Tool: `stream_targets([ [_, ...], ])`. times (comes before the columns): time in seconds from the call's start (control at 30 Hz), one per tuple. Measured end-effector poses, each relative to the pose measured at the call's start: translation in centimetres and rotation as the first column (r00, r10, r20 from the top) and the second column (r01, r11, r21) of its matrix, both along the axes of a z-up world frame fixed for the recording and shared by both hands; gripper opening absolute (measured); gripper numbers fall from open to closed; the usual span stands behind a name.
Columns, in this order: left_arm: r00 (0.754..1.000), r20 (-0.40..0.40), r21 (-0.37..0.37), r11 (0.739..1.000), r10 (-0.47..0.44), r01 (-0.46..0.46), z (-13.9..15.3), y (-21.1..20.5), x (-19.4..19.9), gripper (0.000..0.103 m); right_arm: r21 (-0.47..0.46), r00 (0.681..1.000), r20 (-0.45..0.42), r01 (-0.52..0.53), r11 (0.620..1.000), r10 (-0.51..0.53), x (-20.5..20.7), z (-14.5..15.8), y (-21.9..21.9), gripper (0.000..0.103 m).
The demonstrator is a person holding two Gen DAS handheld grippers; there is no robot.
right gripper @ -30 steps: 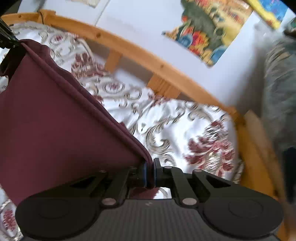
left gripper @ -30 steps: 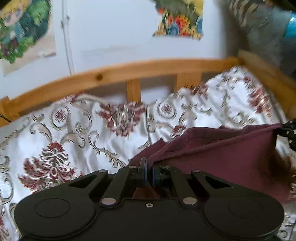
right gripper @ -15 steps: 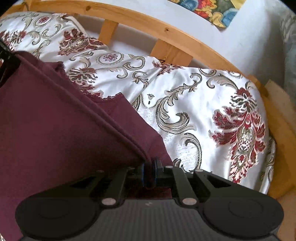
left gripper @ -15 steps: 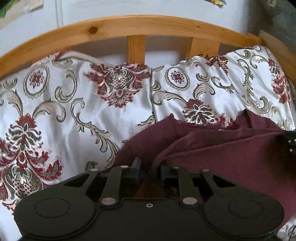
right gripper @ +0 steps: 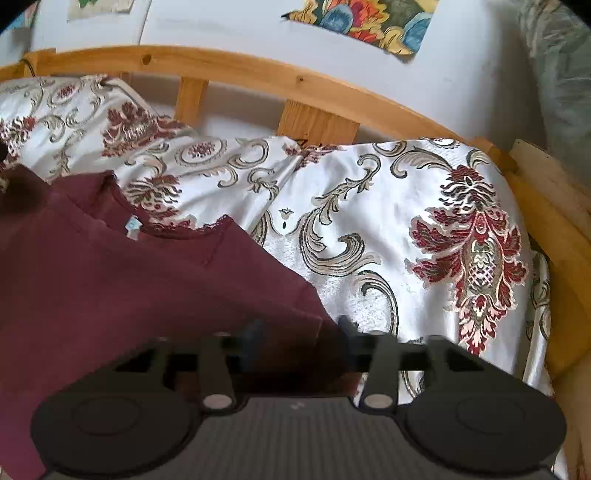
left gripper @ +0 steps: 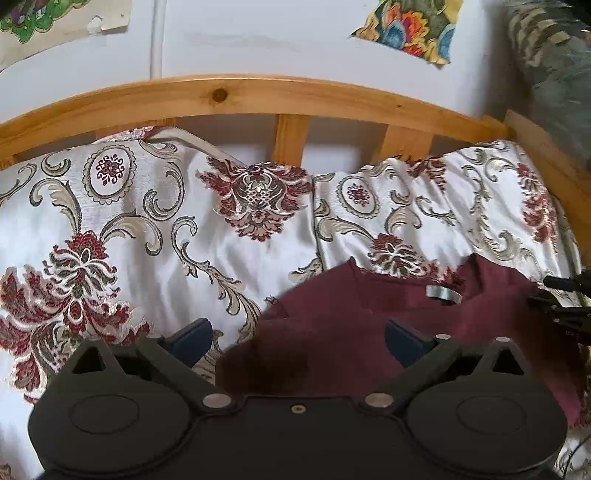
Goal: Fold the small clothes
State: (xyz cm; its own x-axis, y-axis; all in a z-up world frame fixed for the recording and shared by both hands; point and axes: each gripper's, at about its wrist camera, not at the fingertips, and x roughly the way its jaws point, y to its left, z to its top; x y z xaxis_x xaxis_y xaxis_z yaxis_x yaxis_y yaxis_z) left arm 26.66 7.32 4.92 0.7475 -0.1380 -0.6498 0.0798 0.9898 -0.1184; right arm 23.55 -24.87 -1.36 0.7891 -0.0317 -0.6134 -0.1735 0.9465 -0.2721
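A maroon top [left gripper: 369, 332] lies flat on the patterned bedspread [left gripper: 155, 240], neckline and grey label [left gripper: 443, 293] toward the headboard. My left gripper [left gripper: 295, 339] is open, its blue pads wide apart over the top's left edge, holding nothing. In the right wrist view the same top [right gripper: 129, 288] fills the left half. My right gripper [right gripper: 299, 332] is open, blurred, its fingers apart over the top's right edge. The right gripper's tip shows at the left wrist view's right edge [left gripper: 569, 295].
A wooden headboard rail [left gripper: 258, 96] with slats runs behind the bed, against a white wall with pictures [left gripper: 410, 26]. A wooden side rail [right gripper: 554, 236] borders the bed on the right. Grey patterned fabric [left gripper: 554, 66] hangs at the far right.
Both grippers lowered the top onto the bed and opened, letting go of it. The left opened first. The top now lies flat.
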Motion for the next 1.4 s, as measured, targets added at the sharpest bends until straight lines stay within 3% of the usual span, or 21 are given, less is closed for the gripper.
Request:
stream_targets([
  [0.1,1.0,0.009,0.012,1.0,-0.003,0.003,-1.0,-0.1,-1.4,0.102,0.008,1.0,0.029,0.005,1.0,-0.005,-2.0,0.1,-0.3,0.083],
  [0.2,1.0,-0.001,0.123,0.992,0.028,-0.028,-3.1,-0.8,-2.1,0.102,-0.008,0.998,0.062,0.028,1.0,-0.028,-4.5,-0.1,-0.4,0.096],
  [0.27,0.996,-0.03,0.186,0.979,0.088,-0.081,-4.6,-1.0,-2.0,0.102,-0.022,0.996,0.081,0.043,0.999,-0.041,-6.5,-0.5,-0.2,0.1],
  [0.4,0.987,-0.07,0.188,0.974,0.141,-0.126,-6.5,-0.3,-1.8,0.102,-0.056,0.992,0.107,0.08,0.995,-0.073,-10.1,-1.8,0.5,0.103],
  [0.5,0.985,-0.065,0.239,0.961,0.161,-0.141,-7.4,-0.4,-1.9,0.102,-0.124,0.987,0.098,0.143,0.982,-0.131,-11.7,-3.6,1.2,0.103],
  [0.57,0.984,-0.063,0.254,0.956,0.167,-0.146,-7.5,-0.5,-2.0,0.102,-0.122,0.981,0.099,0.177,0.977,-0.166,-12.5,-4.5,1.3,0.103],
  [0.7,0.985,-0.06,0.227,0.963,0.163,-0.145,-6.3,-0.4,-3.1,0.102,-0.044,0.967,0.111,0.237,0.971,-0.231,-13.1,-4.7,0.8,0.103],
  [0.8,0.989,-0.03,0.197,0.971,0.144,-0.135,-4.6,-0.6,-5.2,0.102,0.019,0.952,0.175,0.252,0.968,-0.251,-13.6,-3.6,0.6,0.103],
  [0.93,0.992,-0.029,0.155,0.981,0.122,-0.116,-3.2,-1.2,-9.1,0.102,-0.038,0.925,0.24,0.311,0.95,-0.294,-12.3,-2.6,0.5,0.103],
  [1.03,0.985,-0.043,0.149,0.976,0.167,-0.159,-3.3,-0.9,-11.6,0.102,-0.053,0.901,0.23,0.389,0.92,-0.367,-10.3,-2.6,-0.6,0.103],
  [1.17,0.973,-0.08,0.107,0.972,0.218,-0.209,-4.4,-0.1,-12.9,0.102,0.022,0.863,0.163,0.482,0.876,-0.479,-8.7,-3.5,-3.1,0.103],
  [1.27,0.96,-0.115,0.077,0.966,0.255,-0.247,-5.5,0.9,-12.5,0.102,0.091,0.857,0.13,0.491,0.866,-0.499,-8.5,-4.2,-4.4,0.103],
  [1.4,0.95,-0.156,-0.011,0.961,0.272,-0.277,-6.4,1.9,-12.1,0.102,0.103,0.848,0.139,0.502,0.859,-0.512,-9.4,-3.9,-4.1,0.103],
])
